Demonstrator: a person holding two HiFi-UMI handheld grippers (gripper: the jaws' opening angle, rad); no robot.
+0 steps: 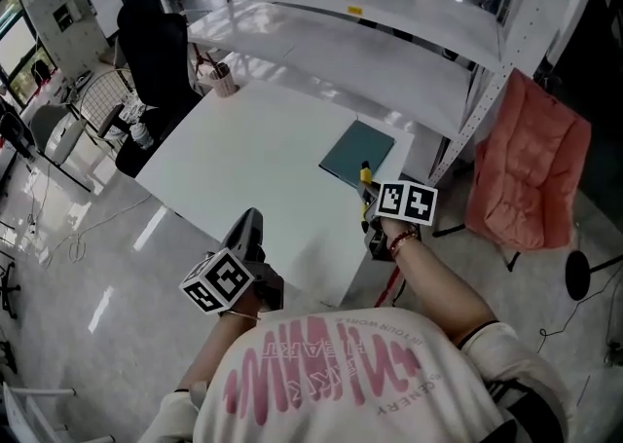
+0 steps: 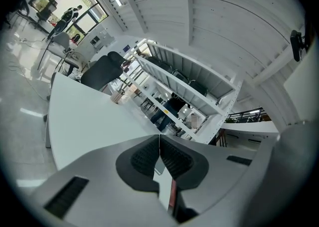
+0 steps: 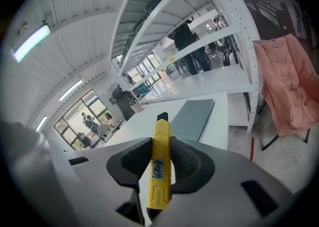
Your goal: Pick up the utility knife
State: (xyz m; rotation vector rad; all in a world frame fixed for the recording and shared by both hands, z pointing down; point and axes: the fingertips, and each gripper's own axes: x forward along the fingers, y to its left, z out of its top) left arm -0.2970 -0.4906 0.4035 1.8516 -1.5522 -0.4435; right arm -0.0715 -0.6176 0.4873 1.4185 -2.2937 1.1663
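A white metal shelving rack (image 1: 389,37) with 2 broad shelves fills the far side and stands right behind the white tabletop (image 1: 253,164). To the right of the rack's post sits a folding chair draped in pink fabric (image 1: 531,164), on the floor well apart from the tabletop. At the far left corner a black office chair (image 1: 156,47) is pushed up to the tabletop's edge.

A dark teal mat (image 1: 358,151) lies flat at the tabletop's far right corner, near the rack.

The left hand-held gripper (image 1: 251,229) hangs over the near edge of the tabletop, its jaws clenched pad against pad with nothing between them. The right hand-held gripper (image 1: 369,209) is at the near right edge, grasping the yellow utility knife (image 3: 160,143) by the middle of its body. The knife stands lengthwise between the 2 dark pads, its black tip pointing toward the mat, which lies just ahead of it. The knife is off the tabletop, carried wholly by the jaws.

A small pinkish cup (image 1: 225,81) stands at the far left corner beside the black chair; it seems to hold pens or brushes, though they are too small to tell.
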